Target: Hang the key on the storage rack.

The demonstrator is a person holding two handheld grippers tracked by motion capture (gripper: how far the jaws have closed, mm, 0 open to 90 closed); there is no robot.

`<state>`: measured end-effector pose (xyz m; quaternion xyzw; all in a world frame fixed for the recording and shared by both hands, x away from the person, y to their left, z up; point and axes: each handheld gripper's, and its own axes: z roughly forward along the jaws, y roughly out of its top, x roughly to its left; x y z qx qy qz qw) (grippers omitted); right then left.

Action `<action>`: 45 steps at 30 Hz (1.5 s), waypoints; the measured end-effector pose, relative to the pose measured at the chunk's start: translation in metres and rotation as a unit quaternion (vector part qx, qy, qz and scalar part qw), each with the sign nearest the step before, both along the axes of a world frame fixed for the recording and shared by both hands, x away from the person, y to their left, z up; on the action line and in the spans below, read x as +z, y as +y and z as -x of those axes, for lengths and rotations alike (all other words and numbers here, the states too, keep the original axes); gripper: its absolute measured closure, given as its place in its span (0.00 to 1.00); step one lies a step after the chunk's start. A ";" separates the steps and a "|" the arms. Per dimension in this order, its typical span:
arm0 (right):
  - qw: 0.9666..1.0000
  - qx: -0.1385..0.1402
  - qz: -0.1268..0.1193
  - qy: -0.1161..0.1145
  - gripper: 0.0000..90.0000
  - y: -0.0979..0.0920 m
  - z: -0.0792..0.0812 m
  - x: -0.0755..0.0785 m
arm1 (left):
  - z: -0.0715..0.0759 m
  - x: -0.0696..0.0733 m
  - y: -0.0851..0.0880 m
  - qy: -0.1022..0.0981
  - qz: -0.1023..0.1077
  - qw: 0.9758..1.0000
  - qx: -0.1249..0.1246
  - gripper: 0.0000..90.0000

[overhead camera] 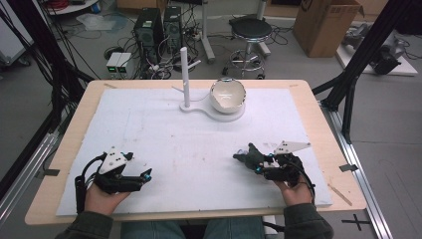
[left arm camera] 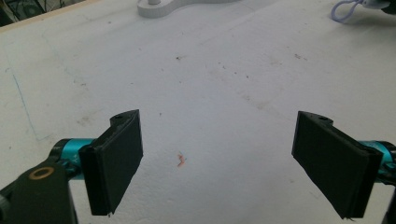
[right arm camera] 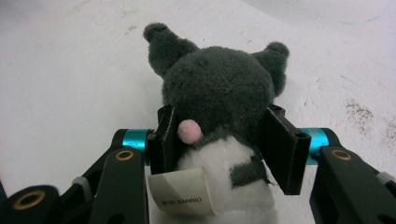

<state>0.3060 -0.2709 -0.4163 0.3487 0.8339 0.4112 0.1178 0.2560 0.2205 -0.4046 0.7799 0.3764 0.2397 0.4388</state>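
White worktop (overhead camera: 164, 144) noted. Plush toy (right arm camera: 219, 93) is pinched by the right gripper (right arm camera: 219, 140), not yet lifted; left gripper (left arm camera: 219, 163) is held spread, idle. Delivery to bowl (overhead camera: 227, 95) judged outstanding.

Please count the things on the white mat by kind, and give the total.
Plush toy: 1
Bowl: 1
White stand: 1
Grippers: 2 (left, right)
Total: 5
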 end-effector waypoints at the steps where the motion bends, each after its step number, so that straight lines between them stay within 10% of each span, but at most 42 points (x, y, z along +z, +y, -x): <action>1: 1.000 0.000 -0.002 0.000 0.56 0.000 0.000 0.001 | 0.000 0.000 0.000 0.000 0.000 1.000 0.000 0.19; 45: 0.994 0.058 -0.089 -0.031 0.58 0.020 -0.025 0.063 | 0.000 0.001 0.006 -0.002 0.007 1.000 0.009 0.19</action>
